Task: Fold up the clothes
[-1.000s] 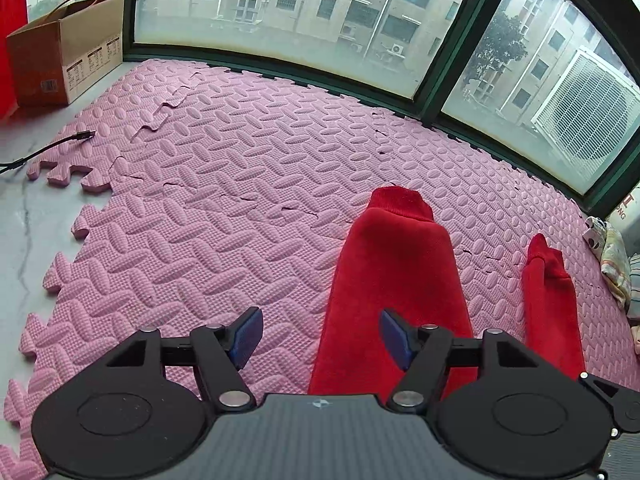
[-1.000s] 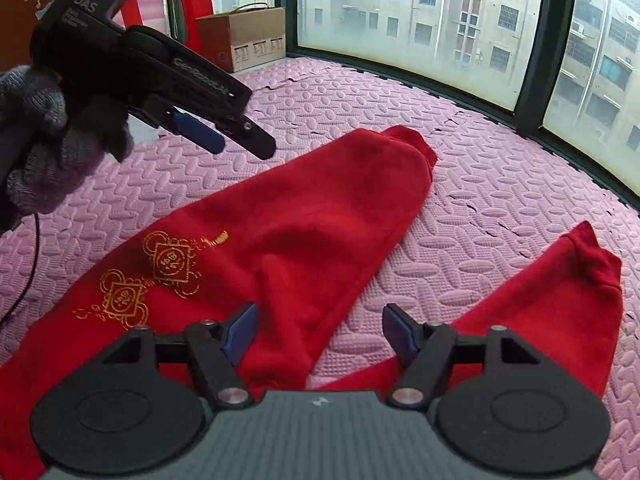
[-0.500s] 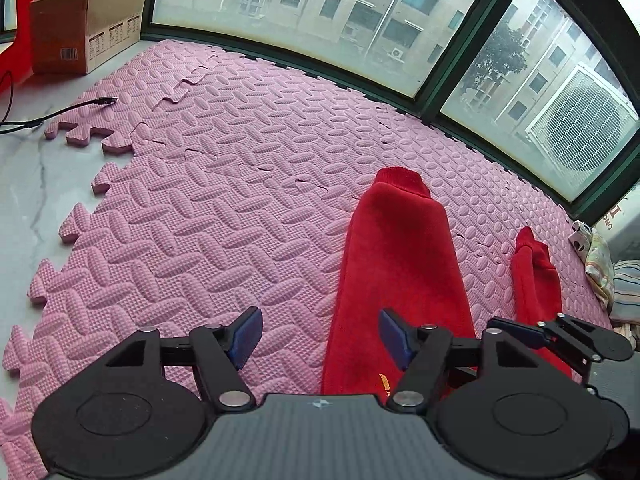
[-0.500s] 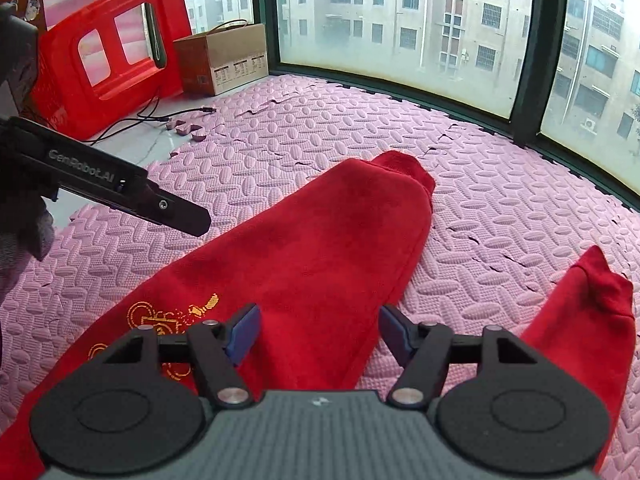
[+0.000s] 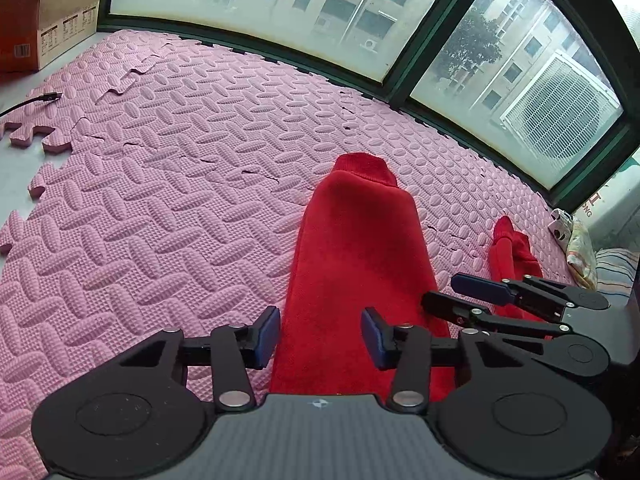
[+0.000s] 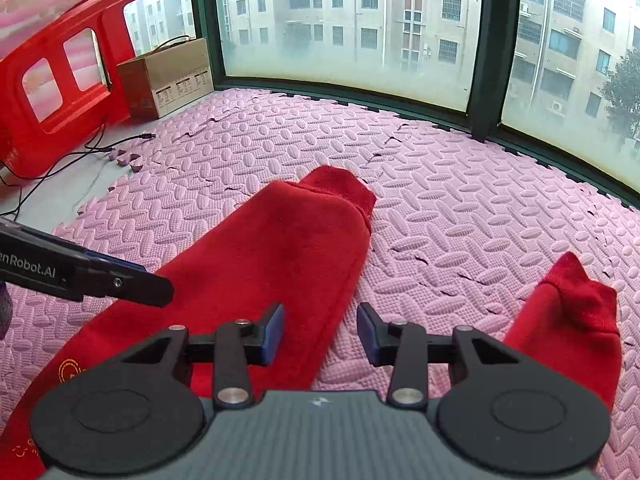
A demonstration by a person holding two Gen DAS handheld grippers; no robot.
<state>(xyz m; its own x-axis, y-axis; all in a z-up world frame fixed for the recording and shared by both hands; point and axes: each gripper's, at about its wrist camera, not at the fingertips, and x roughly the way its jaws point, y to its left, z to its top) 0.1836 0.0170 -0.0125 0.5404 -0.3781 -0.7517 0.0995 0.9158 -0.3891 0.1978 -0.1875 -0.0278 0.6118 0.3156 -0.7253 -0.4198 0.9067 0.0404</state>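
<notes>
Left wrist view looks down the length of a red garment (image 5: 356,264) spread on the pink foam mat (image 5: 160,208). One long leg or sleeve runs away from the camera, its ribbed cuff (image 5: 362,168) at the far end. The left gripper (image 5: 319,336) hangs above the near part of that piece with its jaws wide apart and nothing between them; the red cloth shows through the gap, and whether the pads touch it cannot be told. The second red piece (image 5: 512,252) lies further right, apart from the first, with bare mat between them. The right gripper (image 5: 452,294) reaches in from the right edge, its fingers over the near end of that gap and spread apart.

Right wrist view shows the same garment from the other side. The right gripper (image 6: 320,330) is likewise wide open and holds nothing. Its left pad stands over the edge of the long red piece (image 6: 272,264), its right pad over bare mat, so the cloth's edge runs through the gap. The other red piece (image 6: 572,320) lies to the right, outside the jaws. The left gripper's fingers (image 6: 120,280) come in from the left, above the garment. Gold embroidery (image 6: 70,370) shows near the lower left.

A cardboard box (image 6: 168,76) and a red plastic frame (image 6: 68,60) stand by the window (image 6: 340,20).
</notes>
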